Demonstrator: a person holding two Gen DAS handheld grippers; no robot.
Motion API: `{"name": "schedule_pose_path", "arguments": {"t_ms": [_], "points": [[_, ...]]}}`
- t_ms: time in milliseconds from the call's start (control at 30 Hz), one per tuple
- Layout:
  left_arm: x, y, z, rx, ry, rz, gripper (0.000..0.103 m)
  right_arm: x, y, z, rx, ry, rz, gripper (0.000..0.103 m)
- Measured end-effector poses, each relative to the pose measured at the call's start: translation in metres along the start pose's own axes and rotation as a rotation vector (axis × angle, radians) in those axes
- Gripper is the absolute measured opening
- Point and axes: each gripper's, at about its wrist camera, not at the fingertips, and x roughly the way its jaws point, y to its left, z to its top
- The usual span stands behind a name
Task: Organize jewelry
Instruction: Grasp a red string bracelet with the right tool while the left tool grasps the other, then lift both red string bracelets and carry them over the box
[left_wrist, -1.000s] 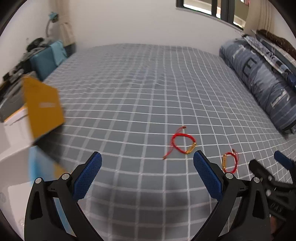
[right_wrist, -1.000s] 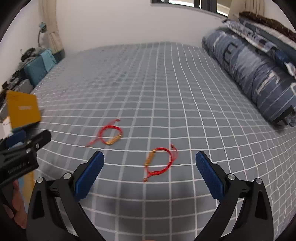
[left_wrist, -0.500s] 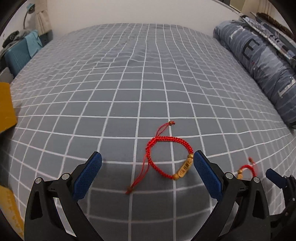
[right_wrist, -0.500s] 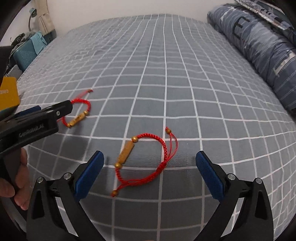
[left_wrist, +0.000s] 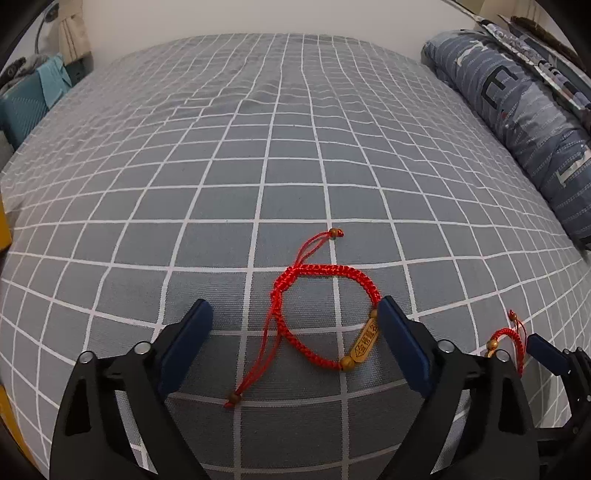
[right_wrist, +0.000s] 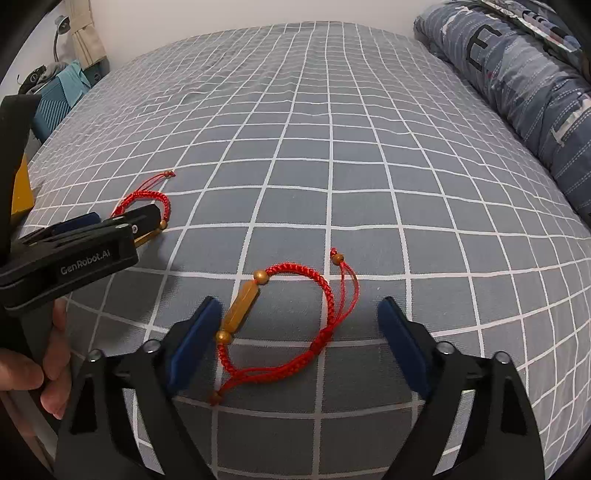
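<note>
Step in hand, by my read: the approach before a double pick, w/ each gripper lined up on its own bracelet and nothing gripped yet. Left gripper (left_wrist: 293, 345) has its jaws wide apart, low over the checked bedsheet (left_wrist: 258, 155); the left bracelet (left_wrist: 325, 314) lies flat between the pads, red braided loop centred, gold bar charm (left_wrist: 365, 343) just beside or touching the right-hand pad (left_wrist: 400, 350) (can't tell which). Its loose cord tails run one ahead of the jaws, one back toward the gripper body, ending in small beads. Right gripper (right_wrist: 299, 343) is likewise spread open, w/ the right bracelet (right_wrist: 291, 321) between its pads; here the gold charm (right_wrist: 242, 304) sits right by the left-hand pad (right_wrist: 195, 343), braid curving across to the middle, tails off ahead and to the right. In the right wrist view the left gripper shows off to the left, over its bracelet. A folded blue duvet (right_wrist: 524, 81) lies far ahead-right, well apart from both. Next move prob. calls for a little more drop, then closing on the braid or charm w/o pinching sheet fabric; the thin cord could slip out of the pads, and the soft sheet may bunch up. Where the bracelets go after isn't shown.
</note>
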Motion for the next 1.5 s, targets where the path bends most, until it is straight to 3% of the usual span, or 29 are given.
{"name": "schedule_pose_path", "arguments": {"t_ms": [133,367,633,700,800,1200,1500], "points": [[0.000,0.002,-0.001,-0.010,0.009,0.010,0.063,0.001,0.001,-0.002,-0.009,-0.007,-0.002,0.071],[0.000,0.003,-0.001,-0.007,0.024,0.031,0.044,-0.001,-0.002,0.000,-0.001,-0.011,-0.002,0.053],[-0.003,0.007,-0.001,-0.020,0.043,0.012,0.005,-0.002,-0.007,0.002,0.017,-0.007,-0.016,0.022],[-0.004,0.007,-0.001,-0.022,0.044,0.010,0.004,-0.002,-0.008,0.002,0.022,-0.006,-0.021,0.013],[-0.008,0.006,-0.001,-0.021,0.041,0.012,0.003,-0.002,-0.010,0.003,0.036,-0.007,-0.020,0.011],[-0.051,0.001,-0.004,-0.030,-0.013,-0.029,0.003,-0.030,-0.009,0.003,0.056,-0.064,-0.019,0.011],[-0.117,-0.001,-0.014,-0.031,-0.093,-0.042,0.003,-0.078,-0.003,0.001,0.063,-0.129,0.001,0.011]]}}
